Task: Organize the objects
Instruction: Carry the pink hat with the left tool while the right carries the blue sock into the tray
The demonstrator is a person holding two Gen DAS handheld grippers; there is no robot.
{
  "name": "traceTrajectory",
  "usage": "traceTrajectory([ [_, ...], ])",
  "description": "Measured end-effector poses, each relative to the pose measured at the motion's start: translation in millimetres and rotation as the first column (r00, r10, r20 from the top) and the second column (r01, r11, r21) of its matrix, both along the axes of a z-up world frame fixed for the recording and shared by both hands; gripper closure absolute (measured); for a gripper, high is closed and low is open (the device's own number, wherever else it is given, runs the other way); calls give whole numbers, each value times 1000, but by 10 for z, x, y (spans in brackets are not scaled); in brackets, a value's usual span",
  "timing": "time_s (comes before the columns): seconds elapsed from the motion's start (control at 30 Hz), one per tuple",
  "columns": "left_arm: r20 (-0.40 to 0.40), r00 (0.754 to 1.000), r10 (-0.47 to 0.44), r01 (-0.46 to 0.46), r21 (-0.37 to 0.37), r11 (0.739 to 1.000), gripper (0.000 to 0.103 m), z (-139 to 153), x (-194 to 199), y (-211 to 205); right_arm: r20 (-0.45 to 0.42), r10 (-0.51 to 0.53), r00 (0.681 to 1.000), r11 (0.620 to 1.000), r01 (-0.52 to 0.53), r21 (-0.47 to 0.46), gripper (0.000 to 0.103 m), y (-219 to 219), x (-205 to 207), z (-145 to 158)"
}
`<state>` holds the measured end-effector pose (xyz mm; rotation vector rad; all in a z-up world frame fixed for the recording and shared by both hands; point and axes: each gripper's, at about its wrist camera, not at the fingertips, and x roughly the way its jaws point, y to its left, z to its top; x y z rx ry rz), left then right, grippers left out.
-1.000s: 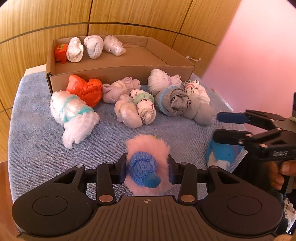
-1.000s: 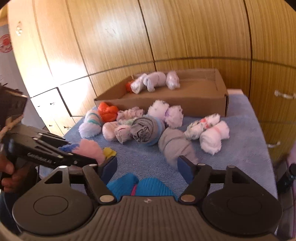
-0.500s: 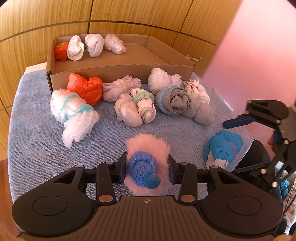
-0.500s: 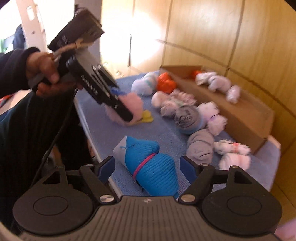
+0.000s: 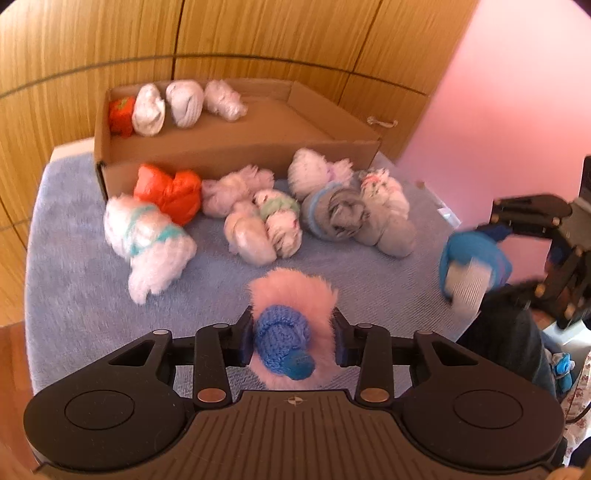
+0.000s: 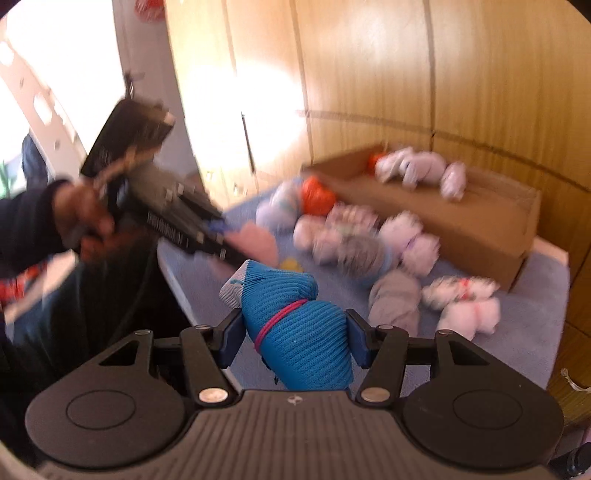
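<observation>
My left gripper [image 5: 291, 336] is shut on a fluffy pink and blue sock bundle [image 5: 288, 332], held just above the blue towel [image 5: 74, 295]. My right gripper [image 6: 293, 338] is shut on a bright blue sock bundle [image 6: 295, 325] with a pink band, lifted off the towel's near edge; it also shows at the right of the left wrist view [image 5: 472, 262]. Several rolled sock bundles [image 5: 255, 218] lie in a loose row on the towel. A cardboard box [image 5: 236, 147] behind them holds several bundles [image 5: 177, 105] along its back left.
Wooden cabinet doors [image 5: 258, 33] stand behind the box. A pink wall [image 5: 498, 92] is at the right. The person's body [image 6: 55, 295] is close to the towel's near edge. A small yellow item [image 6: 290, 264] lies on the towel.
My right gripper has closed on the bright blue bundle and lifted it off the towel. My left gripper has kept its hold on the pink and blue bundle and risen slightly.
</observation>
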<state>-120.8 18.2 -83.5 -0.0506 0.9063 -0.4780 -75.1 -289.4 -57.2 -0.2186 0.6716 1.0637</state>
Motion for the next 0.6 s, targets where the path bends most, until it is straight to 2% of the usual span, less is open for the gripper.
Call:
traceTrajectory([
  [0.13, 53, 999, -5, 7, -37, 999, 57, 318, 40, 25, 9, -84, 996, 993, 83, 87, 49, -121, 164, 319],
  [0.23, 102, 995, 6, 0, -57, 998, 57, 651, 226, 54, 28, -166, 986, 978, 161, 132, 49, -172, 394, 544],
  [0.33, 158, 987, 19, -9, -62, 998, 57, 991, 544, 8, 68, -252, 965, 962, 242, 125, 49, -135, 672, 720],
  [0.43, 170, 985, 27, -13, -84, 996, 57, 1218, 954, -102, 73, -336, 939, 939, 327, 107, 49, -49, 1026, 831],
  [0.53, 173, 984, 43, -30, -72, 997, 57, 1297, 1445, -299, 49, -410, 911, 909, 404, 102, 49, 65, 1412, 872],
  [0.6, 174, 983, 51, -41, -60, 997, 57, 1249, 1723, -418, 22, -460, 888, 885, 456, 99, 49, 143, 1647, 860],
])
